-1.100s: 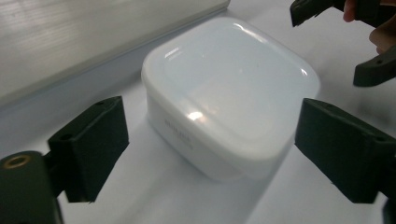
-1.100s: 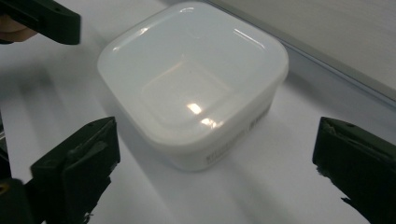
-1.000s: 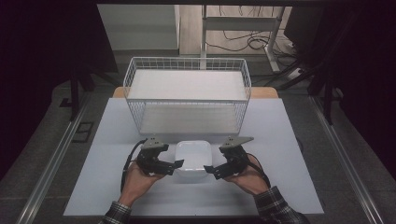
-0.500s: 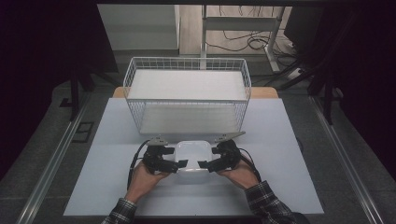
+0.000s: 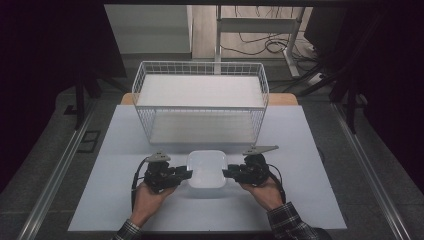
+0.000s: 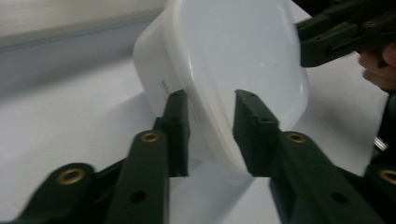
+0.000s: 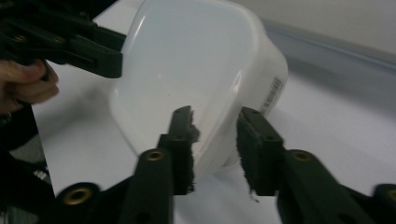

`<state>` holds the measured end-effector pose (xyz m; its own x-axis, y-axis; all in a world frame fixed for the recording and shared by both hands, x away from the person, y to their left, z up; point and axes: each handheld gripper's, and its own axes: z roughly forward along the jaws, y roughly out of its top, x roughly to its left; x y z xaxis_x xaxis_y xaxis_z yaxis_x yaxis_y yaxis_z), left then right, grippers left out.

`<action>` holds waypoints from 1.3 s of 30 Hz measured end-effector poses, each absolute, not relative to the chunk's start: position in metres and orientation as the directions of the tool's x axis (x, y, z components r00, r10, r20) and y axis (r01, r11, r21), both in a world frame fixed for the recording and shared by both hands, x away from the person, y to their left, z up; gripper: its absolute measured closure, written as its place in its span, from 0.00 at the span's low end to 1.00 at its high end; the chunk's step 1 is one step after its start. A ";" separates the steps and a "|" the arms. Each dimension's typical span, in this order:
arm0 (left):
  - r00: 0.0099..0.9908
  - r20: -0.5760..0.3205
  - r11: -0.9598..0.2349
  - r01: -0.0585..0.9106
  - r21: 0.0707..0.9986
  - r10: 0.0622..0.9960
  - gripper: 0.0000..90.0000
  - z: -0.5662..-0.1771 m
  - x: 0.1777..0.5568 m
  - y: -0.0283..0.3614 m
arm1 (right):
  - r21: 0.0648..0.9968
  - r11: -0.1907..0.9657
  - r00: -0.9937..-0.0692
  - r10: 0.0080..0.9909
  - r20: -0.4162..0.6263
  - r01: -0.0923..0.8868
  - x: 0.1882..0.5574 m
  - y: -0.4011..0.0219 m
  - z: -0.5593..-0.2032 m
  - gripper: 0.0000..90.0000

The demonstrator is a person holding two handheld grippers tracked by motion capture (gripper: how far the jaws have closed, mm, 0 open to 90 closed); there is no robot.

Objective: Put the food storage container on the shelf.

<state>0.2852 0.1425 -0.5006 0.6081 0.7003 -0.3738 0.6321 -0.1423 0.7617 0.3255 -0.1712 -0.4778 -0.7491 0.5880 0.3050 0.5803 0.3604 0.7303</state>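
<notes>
Both grippers' fingers, apart 1 second ago, have just closed, clamping the white container point(image 5: 206, 169)

A pale sheet point(image 5: 310, 145) covered the wooden table point(image 5: 285, 99), which stood on a grey floor point(image 5: 45, 145) with metal rails point(image 5: 60, 172) running along both sides. Beyond the table's far edge stood a white cabinet point(image 5: 150, 30) and a white metal frame point(image 5: 255, 27), with black cables point(image 5: 260, 47) loose on the lighter floor behind. The room's sides lay in deep shadow, and the light fell mostly on the tabletop.
</notes>
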 end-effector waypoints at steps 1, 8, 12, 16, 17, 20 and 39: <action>0.601 -0.372 -0.133 0.630 0.765 0.708 0.82 -0.501 0.285 0.143 | 0.740 0.350 -0.747 0.594 0.298 0.574 0.325 -0.172 -0.477 0.83; 0.586 -0.344 -0.116 0.606 0.787 0.733 0.87 -0.502 0.285 0.145 | 0.780 0.319 -0.738 0.625 0.254 0.538 0.319 -0.167 -0.480 0.88; 0.584 -0.333 -0.109 0.594 0.797 0.740 0.87 -0.497 0.287 0.145 | 0.791 0.306 -0.738 0.625 0.252 0.530 0.320 -0.166 -0.477 0.88; 0.583 -0.322 -0.107 0.582 0.806 0.746 0.87 -0.491 0.295 0.147 | 0.799 0.309 -0.741 0.629 0.235 0.516 0.326 -0.164 -0.470 0.87; 0.582 -0.321 -0.105 0.580 0.808 0.747 0.87 -0.489 0.298 0.147 | 0.801 0.309 -0.742 0.630 0.231 0.512 0.329 -0.163 -0.469 0.87; 0.579 -0.310 -0.105 0.572 0.813 0.754 0.87 -0.482 0.307 0.148 | 0.807 0.304 -0.741 0.632 0.226 0.506 0.339 -0.161 -0.464 0.87; 0.509 -0.334 -0.076 0.627 0.775 0.793 0.86 -0.492 0.371 0.143 | 0.775 0.291 -0.679 0.697 0.229 0.561 0.404 -0.148 -0.475 0.84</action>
